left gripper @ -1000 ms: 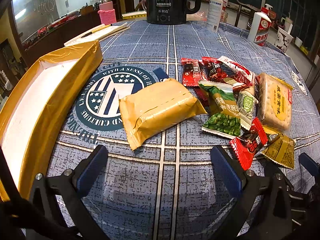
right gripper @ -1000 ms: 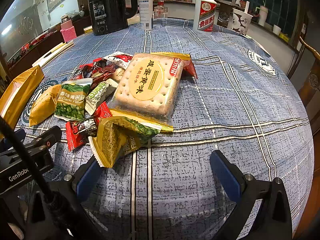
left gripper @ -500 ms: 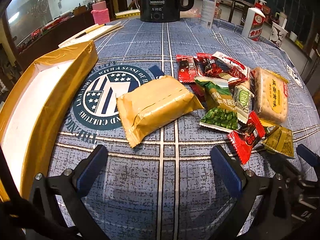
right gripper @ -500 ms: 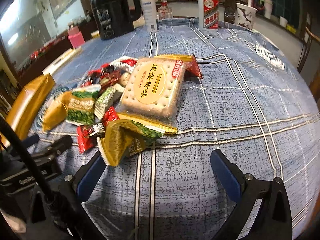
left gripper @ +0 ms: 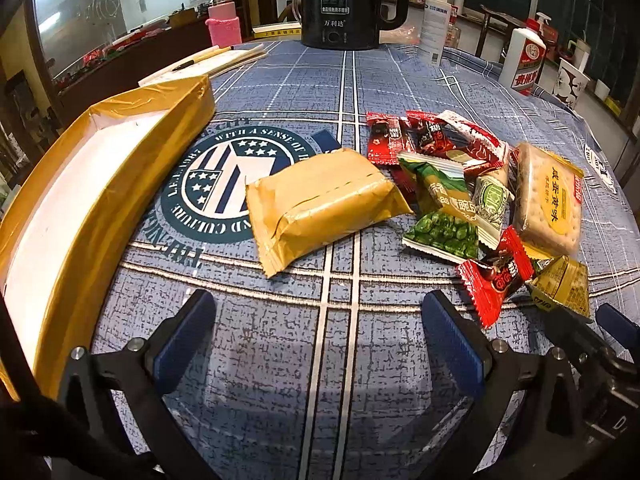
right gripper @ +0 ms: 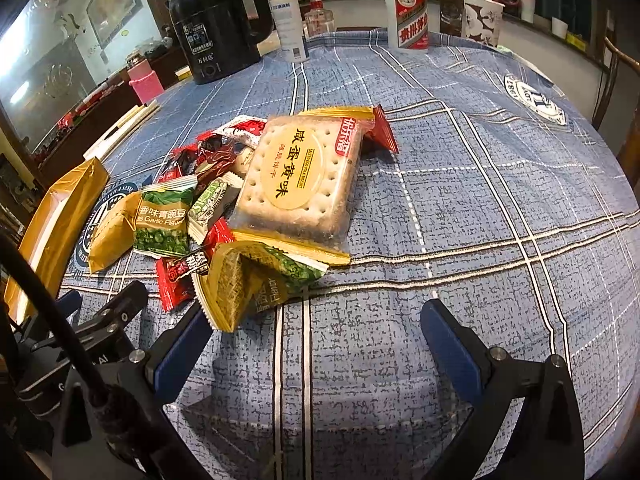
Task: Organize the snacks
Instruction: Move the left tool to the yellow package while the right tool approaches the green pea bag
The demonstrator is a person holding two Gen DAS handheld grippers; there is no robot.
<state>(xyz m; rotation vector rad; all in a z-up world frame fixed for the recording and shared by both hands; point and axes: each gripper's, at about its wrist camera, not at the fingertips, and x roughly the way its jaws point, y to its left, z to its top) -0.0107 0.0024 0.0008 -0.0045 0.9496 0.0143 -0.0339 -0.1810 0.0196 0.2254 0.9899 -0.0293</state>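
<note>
A pile of snacks lies on the blue plaid tablecloth. A plain gold packet [left gripper: 324, 204] lies nearest my left gripper [left gripper: 320, 340], which is open and empty, just short of it. A green pea packet [left gripper: 444, 216], a red candy [left gripper: 496, 276], a cracker pack [left gripper: 548, 200] and a yellow-green packet [left gripper: 564, 284] lie to its right. A gold-walled box [left gripper: 72, 208] with a white inside stands at the left. My right gripper [right gripper: 316, 344] is open and empty, in front of the yellow-green packet [right gripper: 252, 280] and cracker pack [right gripper: 300, 176].
A black kettle [left gripper: 344, 4], a spray bottle [left gripper: 436, 20], a white liquor bottle [left gripper: 526, 60], a paper cup [left gripper: 570, 84] and a pink bottle [left gripper: 222, 24] stand along the table's far side. Papers with a pen [left gripper: 208, 60] lie behind the box.
Both grippers have shifted slightly and the snacks sit a little differently in view. Both grippers stay open and nothing was picked up.
</note>
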